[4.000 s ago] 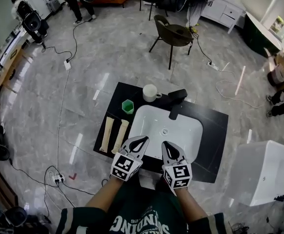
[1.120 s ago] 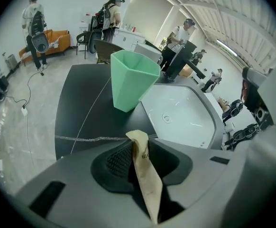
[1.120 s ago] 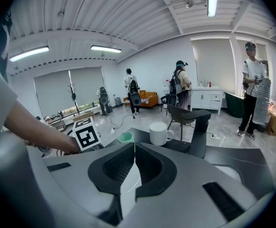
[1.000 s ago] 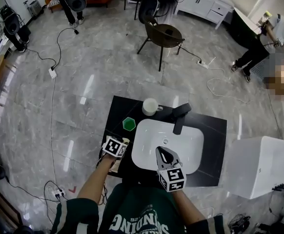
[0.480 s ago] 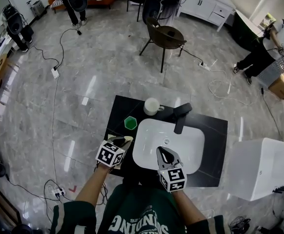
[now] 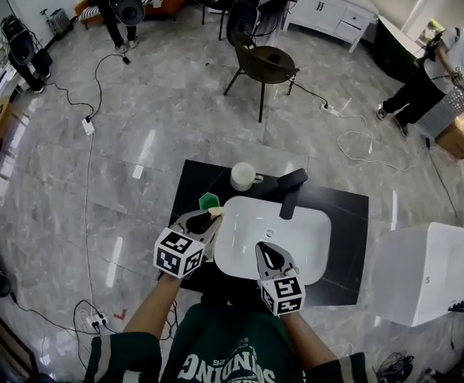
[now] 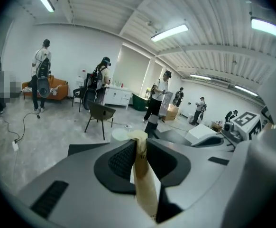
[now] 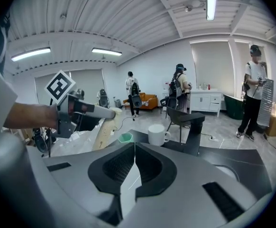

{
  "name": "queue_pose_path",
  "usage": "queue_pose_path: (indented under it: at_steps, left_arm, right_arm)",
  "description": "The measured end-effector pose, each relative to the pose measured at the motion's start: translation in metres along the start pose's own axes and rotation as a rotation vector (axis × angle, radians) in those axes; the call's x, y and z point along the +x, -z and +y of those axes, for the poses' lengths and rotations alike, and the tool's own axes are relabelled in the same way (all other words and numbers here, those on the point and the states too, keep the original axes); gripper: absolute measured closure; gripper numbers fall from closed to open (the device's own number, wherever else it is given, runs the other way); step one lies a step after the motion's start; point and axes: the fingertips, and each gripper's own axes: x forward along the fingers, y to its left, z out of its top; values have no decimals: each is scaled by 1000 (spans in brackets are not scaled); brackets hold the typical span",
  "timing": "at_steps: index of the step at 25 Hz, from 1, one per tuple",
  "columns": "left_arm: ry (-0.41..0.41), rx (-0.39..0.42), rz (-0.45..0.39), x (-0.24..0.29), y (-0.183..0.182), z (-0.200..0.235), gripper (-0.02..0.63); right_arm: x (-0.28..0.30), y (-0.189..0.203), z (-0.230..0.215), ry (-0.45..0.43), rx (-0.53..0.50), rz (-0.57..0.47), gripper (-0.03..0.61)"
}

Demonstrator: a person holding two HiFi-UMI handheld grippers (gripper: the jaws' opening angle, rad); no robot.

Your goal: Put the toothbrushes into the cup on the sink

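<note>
My left gripper point(image 6: 207, 219) is shut on a beige packaged toothbrush point(image 6: 214, 211), lifted off the black countertop point(image 6: 348, 238) at the basin's left edge; its jaws have just been closing on it. In the left gripper view the package point(image 7: 145, 184) stands upright between the pads. From the right gripper view that gripper point(image 8: 105, 113) holds the toothbrush point(image 8: 101, 132) just above and left of the green cup point(image 8: 125, 137). The green cup point(image 6: 207, 199) sits right beyond the package's tip. My right gripper point(image 6: 265, 250) hovers over the white basin point(image 6: 300, 242), shut and empty point(image 8: 134, 148). A second toothbrush is hidden.
A white mug point(image 6: 243, 175) and a black faucet point(image 6: 289, 190) stand behind the basin. A white box point(image 6: 427, 274) sits on the floor to the right. A chair point(image 6: 264, 62), cables and several people are farther off on the marble floor.
My left gripper has risen from the countertop left of the basin with the toothbrush and tilted towards the green cup. The right gripper has stayed over the basin.
</note>
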Motion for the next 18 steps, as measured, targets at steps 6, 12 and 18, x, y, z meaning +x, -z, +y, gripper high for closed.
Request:
queue_pose_path:
  at_steps: [6, 12, 18]
  left_arm:
    - [-26, 63, -166, 7, -55, -4, 538]
    - [-10, 119, -298, 13, -95, -10, 537]
    - [-16, 172, -382, 24, -119, -7, 538]
  right_arm:
    - [-6, 0, -6, 13, 11, -8, 538]
    - [-8, 0, -13, 26, 19, -14, 537]
    - [-6, -2, -18, 30, 26, -15, 537]
